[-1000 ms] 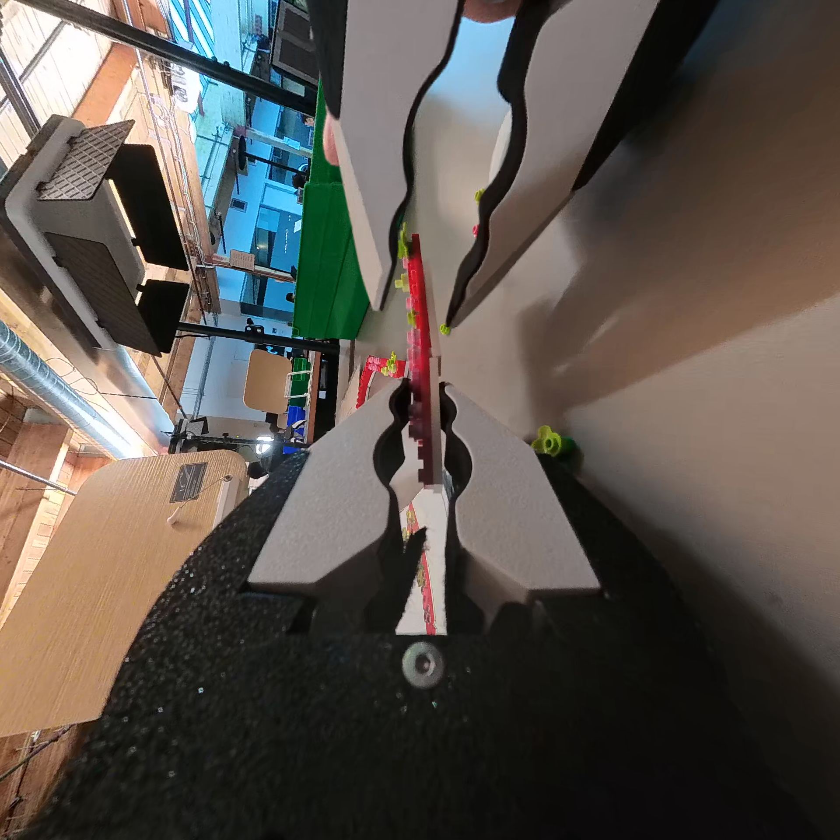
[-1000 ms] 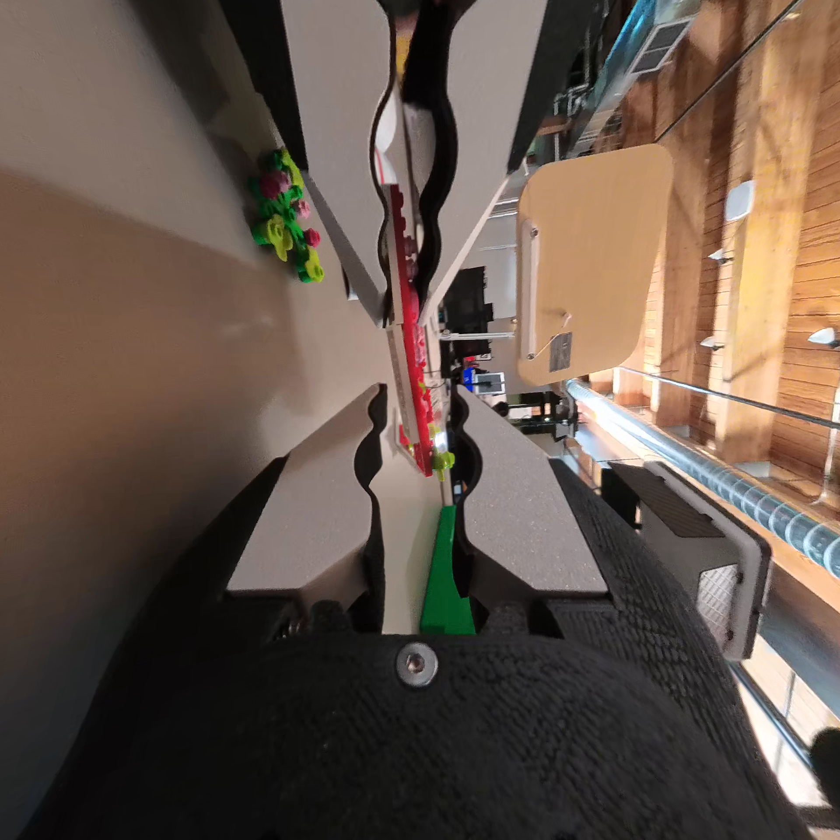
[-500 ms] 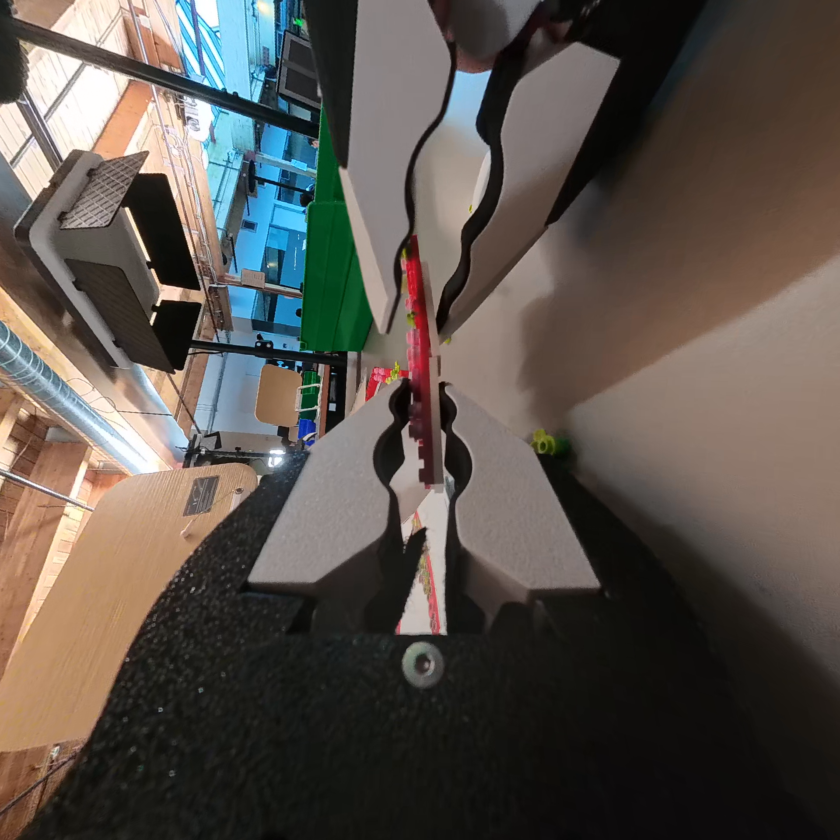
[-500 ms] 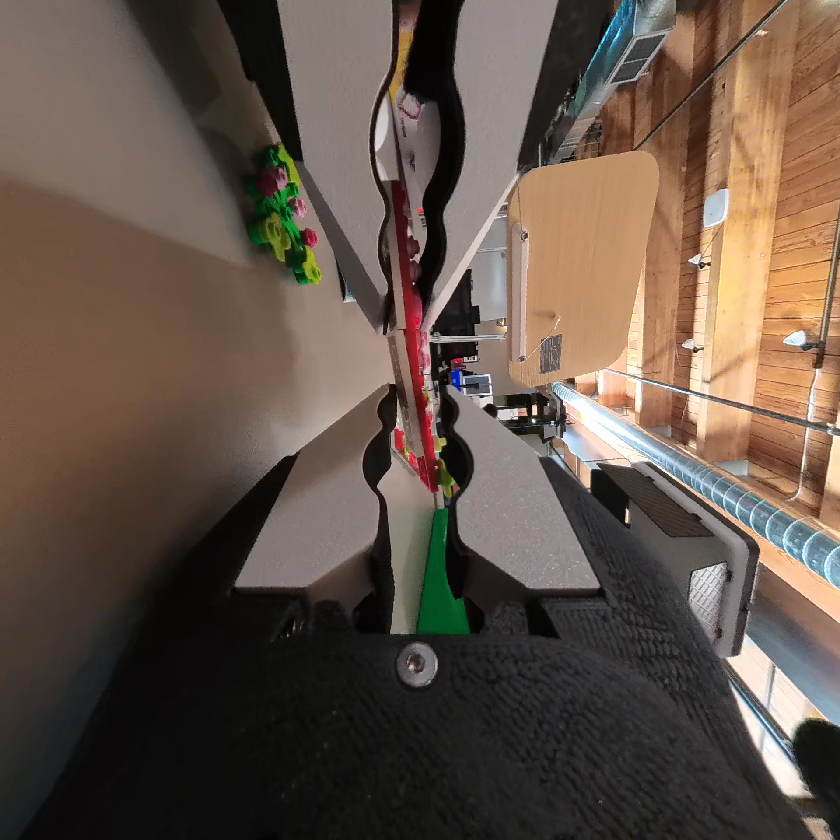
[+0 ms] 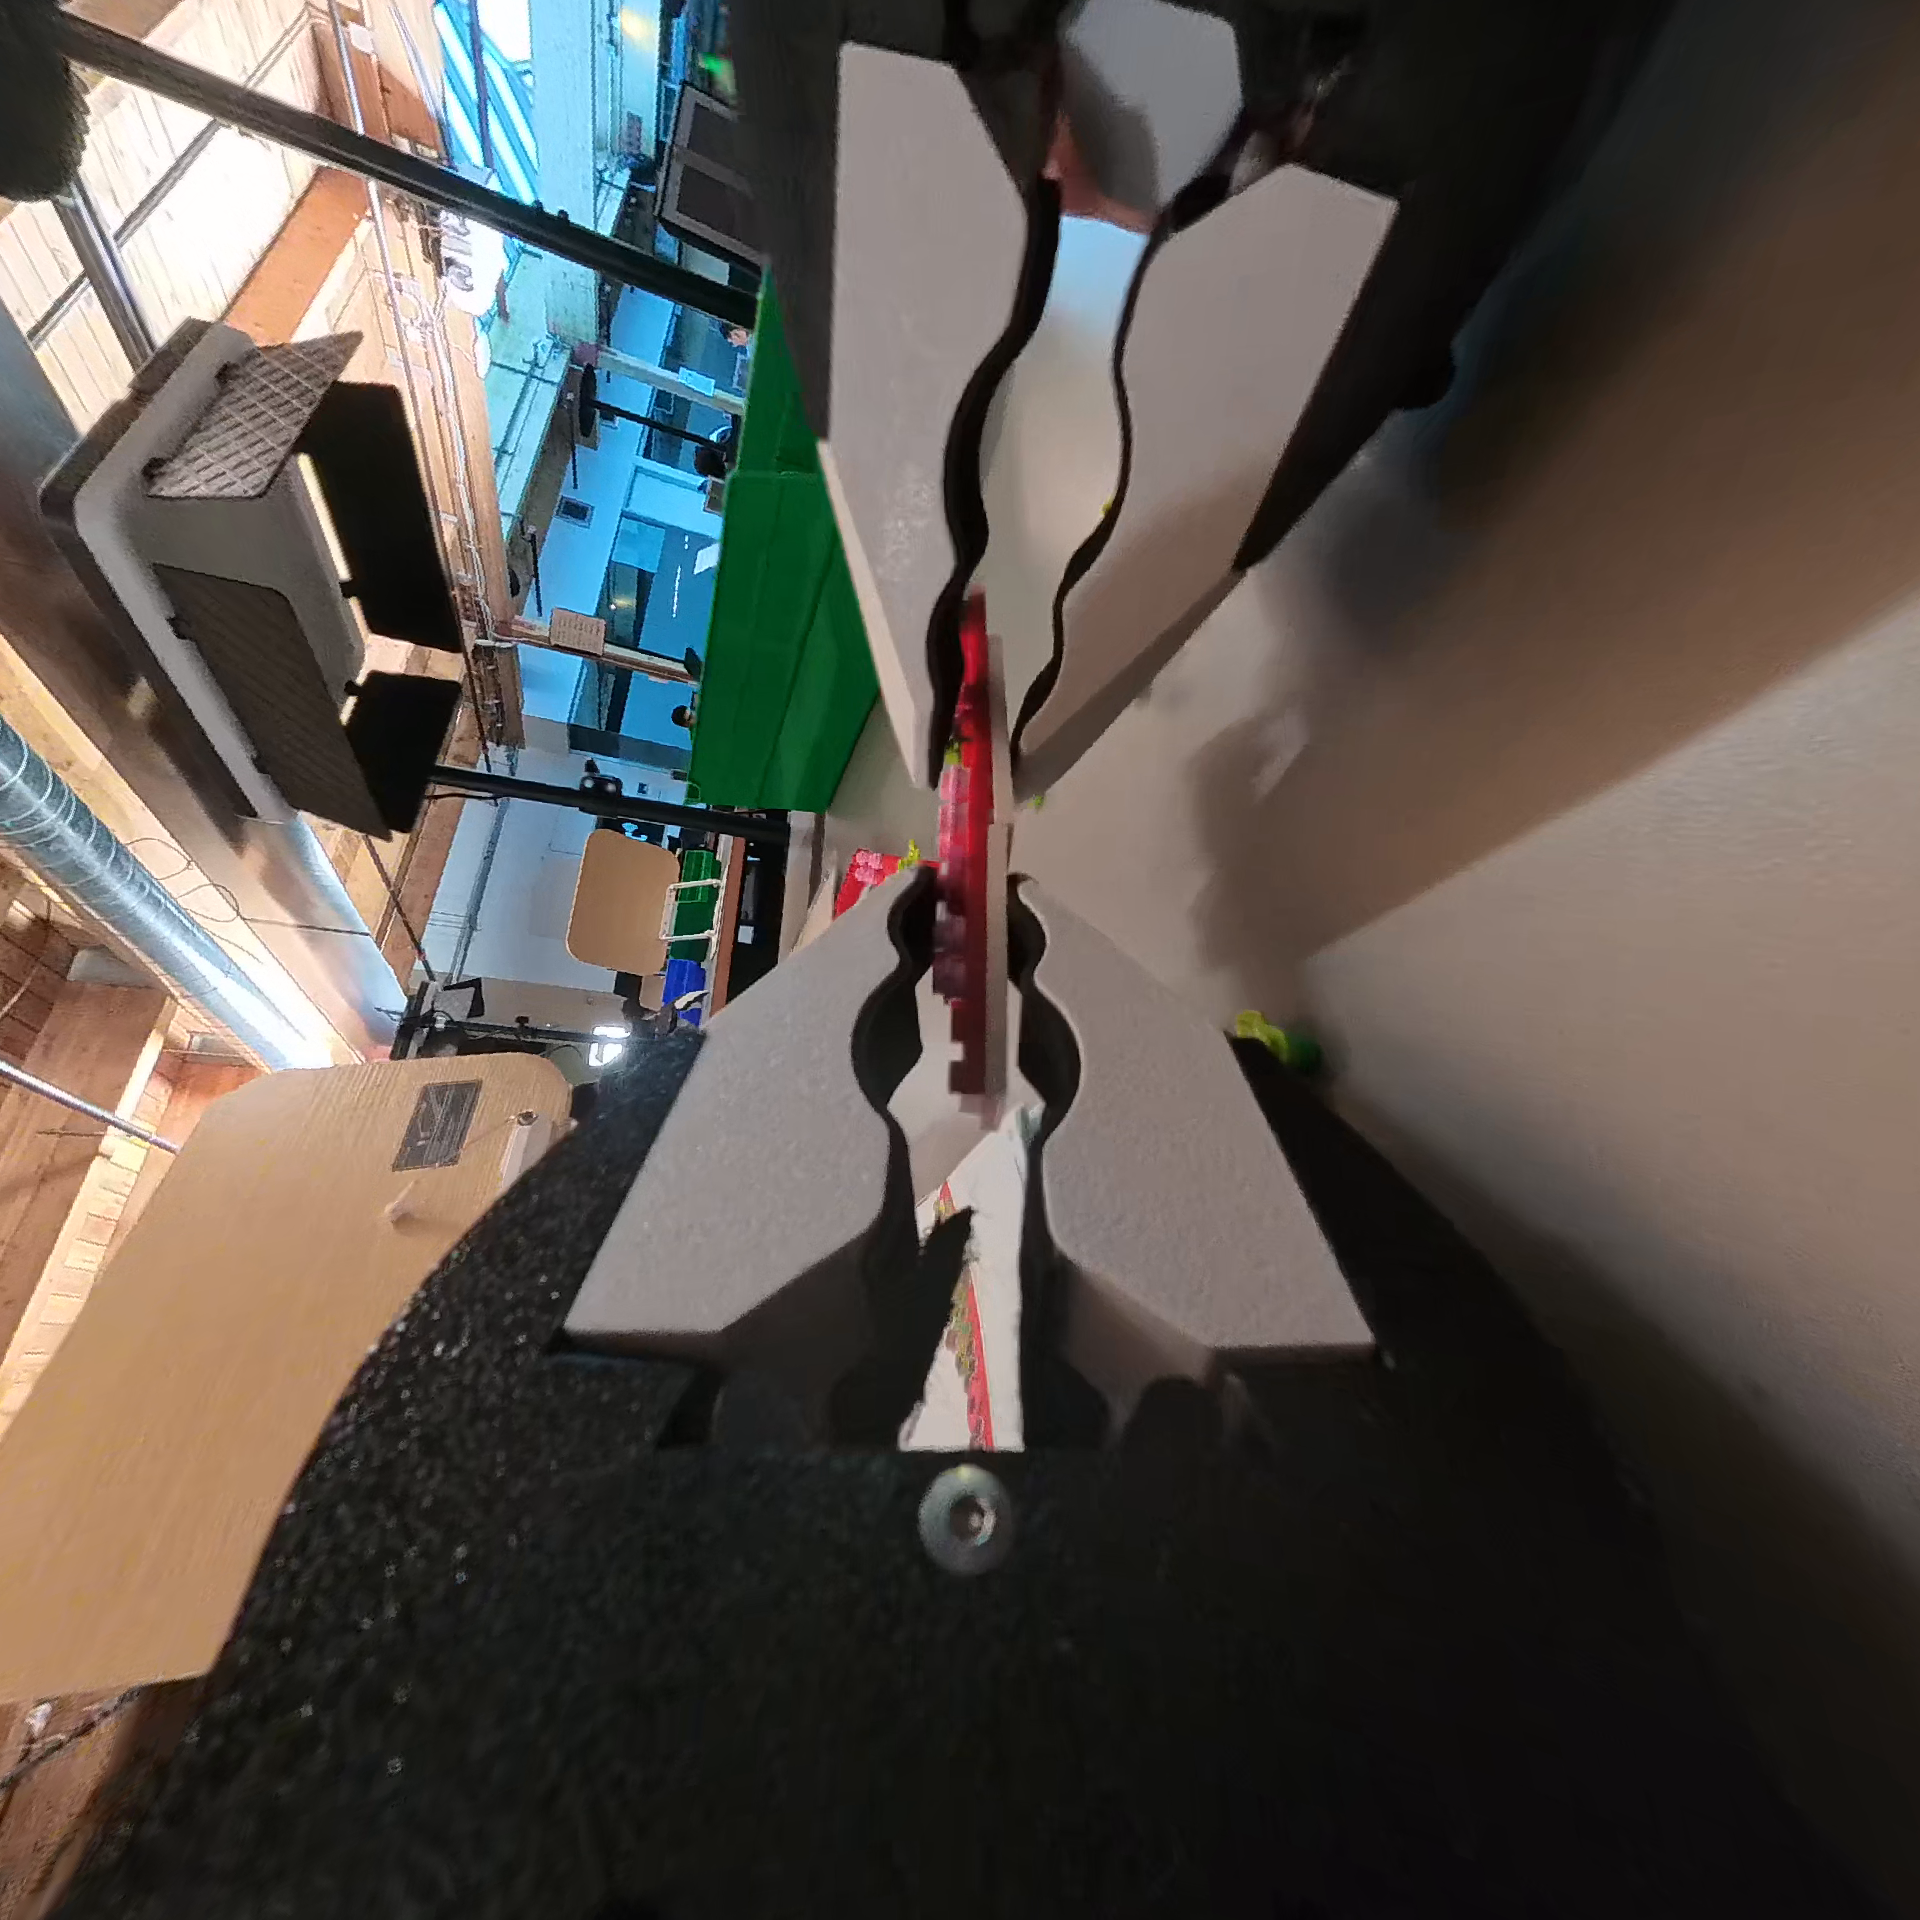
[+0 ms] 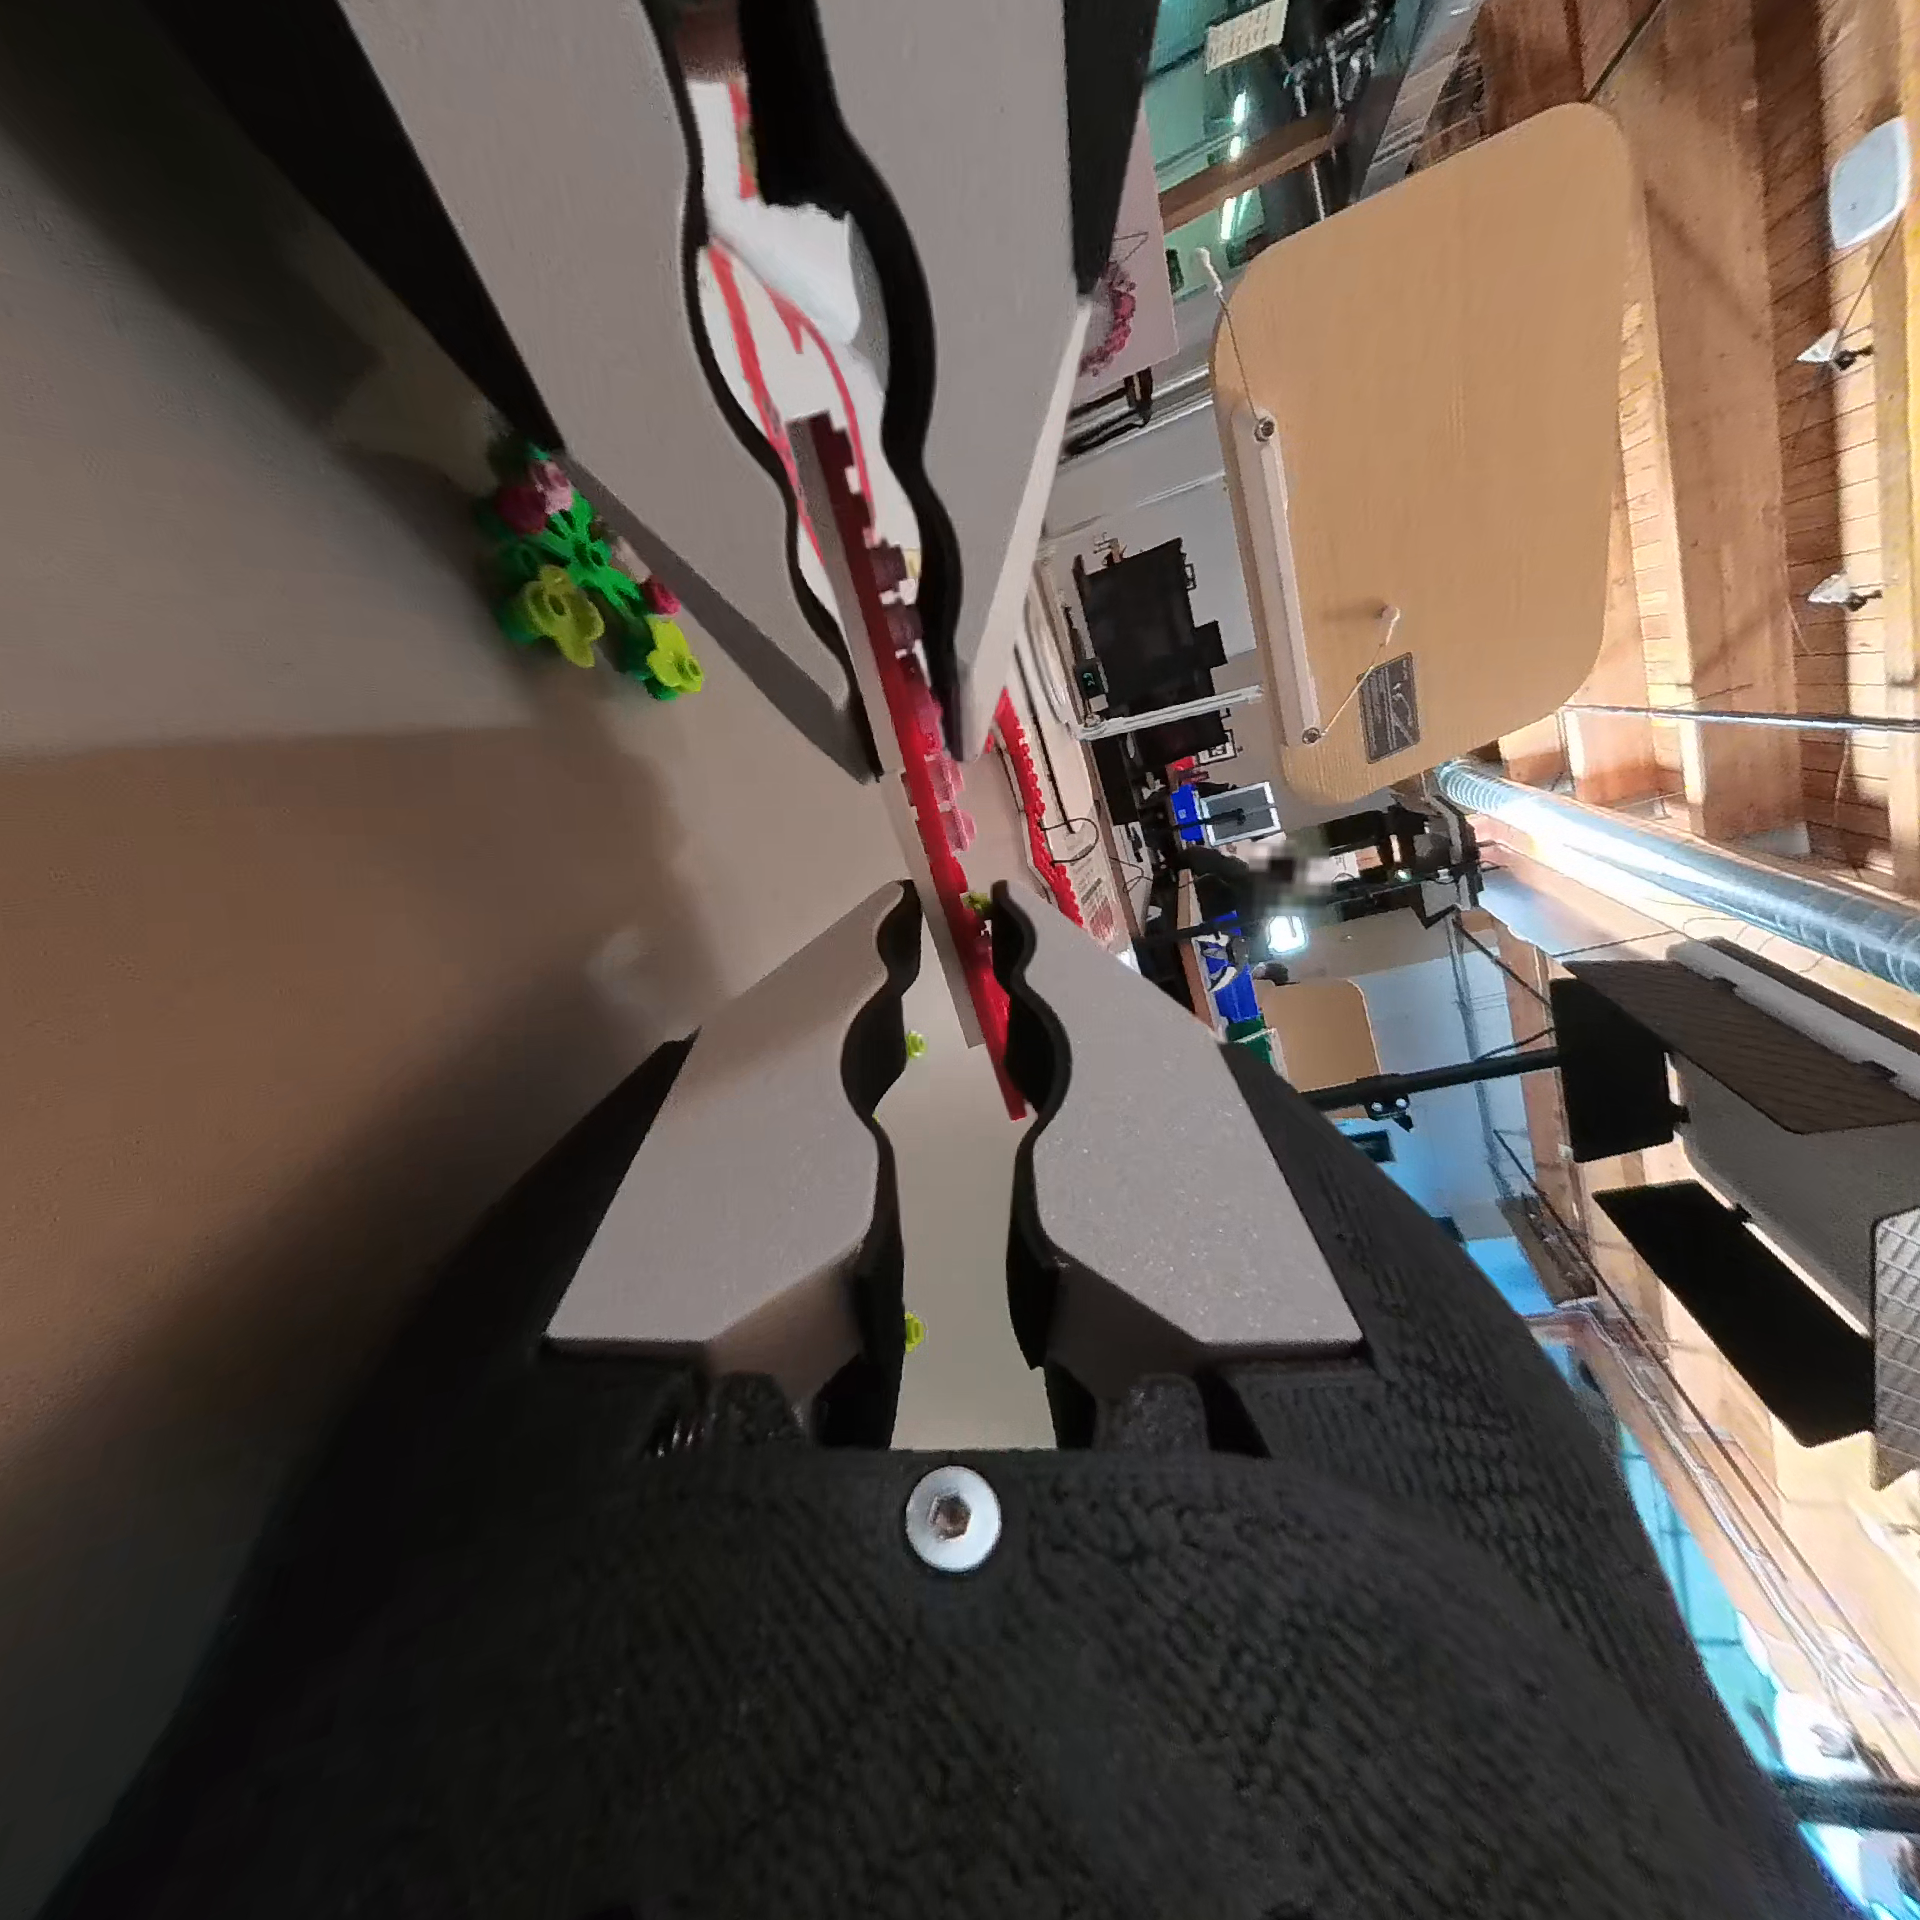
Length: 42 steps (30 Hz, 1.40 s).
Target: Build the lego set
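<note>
A flat red lego plate [image 5: 975, 935] with studs and a pale underside is held edge-on above the beige table [image 5: 1610, 935]. My left gripper [image 5: 968, 899] is shut on one end of it. My right gripper [image 6: 954, 902] is shut on the other end of the plate [image 6: 928, 774], which runs slanted between its fingers. Each gripper shows at the top of the other's view, tip to tip: the right one [image 5: 975, 771] in the left wrist view, the left one [image 6: 914, 750] in the right wrist view. Small pink and lime pieces sit on the plate's studs.
A cluster of green, lime and pink flower pieces [image 6: 582, 613] lies on the table [image 6: 312, 883] beside the left gripper. Loose lime pieces [image 6: 914, 1044] lie below. A white and red booklet [image 6: 790, 270] and a green box [image 5: 779, 623] lie further along the table.
The right gripper's jaws have narrowed onto the plate's end and it has come closer to the left gripper. The right wrist view has tilted. The left gripper keeps its hold.
</note>
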{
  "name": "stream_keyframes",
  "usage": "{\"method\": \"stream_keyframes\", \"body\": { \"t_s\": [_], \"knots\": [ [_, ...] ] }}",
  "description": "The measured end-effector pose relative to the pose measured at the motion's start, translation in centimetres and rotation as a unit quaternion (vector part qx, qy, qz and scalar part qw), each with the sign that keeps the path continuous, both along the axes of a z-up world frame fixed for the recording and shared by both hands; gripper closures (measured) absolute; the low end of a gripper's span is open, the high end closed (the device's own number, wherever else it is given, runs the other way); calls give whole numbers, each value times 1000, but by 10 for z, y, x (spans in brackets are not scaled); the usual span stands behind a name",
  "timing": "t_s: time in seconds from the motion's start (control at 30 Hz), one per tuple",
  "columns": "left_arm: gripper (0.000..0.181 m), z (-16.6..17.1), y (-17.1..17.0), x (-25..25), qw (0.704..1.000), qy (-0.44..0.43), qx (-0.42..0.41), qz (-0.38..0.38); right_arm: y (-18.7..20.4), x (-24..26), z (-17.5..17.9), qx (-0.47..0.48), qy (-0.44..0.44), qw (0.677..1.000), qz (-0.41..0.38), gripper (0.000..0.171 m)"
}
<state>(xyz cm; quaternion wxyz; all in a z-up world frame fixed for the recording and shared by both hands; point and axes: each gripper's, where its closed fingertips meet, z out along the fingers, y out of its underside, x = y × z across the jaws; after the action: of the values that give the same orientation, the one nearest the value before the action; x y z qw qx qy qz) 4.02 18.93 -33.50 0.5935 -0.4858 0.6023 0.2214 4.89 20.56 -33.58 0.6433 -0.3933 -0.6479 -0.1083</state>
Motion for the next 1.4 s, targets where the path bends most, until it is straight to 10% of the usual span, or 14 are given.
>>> {"method": "stream_keyframes", "body": {
  "t_s": [0.4,1.4],
  "knots": [
    [139,0,1,0,1000,-13,-7,-5,5,2,-5,24,-28,999,-17,161],
    [173,3,-6,8,999,37,34,-17,-8,-10,0,7,-8,1000,-22,161]
  ]
}}
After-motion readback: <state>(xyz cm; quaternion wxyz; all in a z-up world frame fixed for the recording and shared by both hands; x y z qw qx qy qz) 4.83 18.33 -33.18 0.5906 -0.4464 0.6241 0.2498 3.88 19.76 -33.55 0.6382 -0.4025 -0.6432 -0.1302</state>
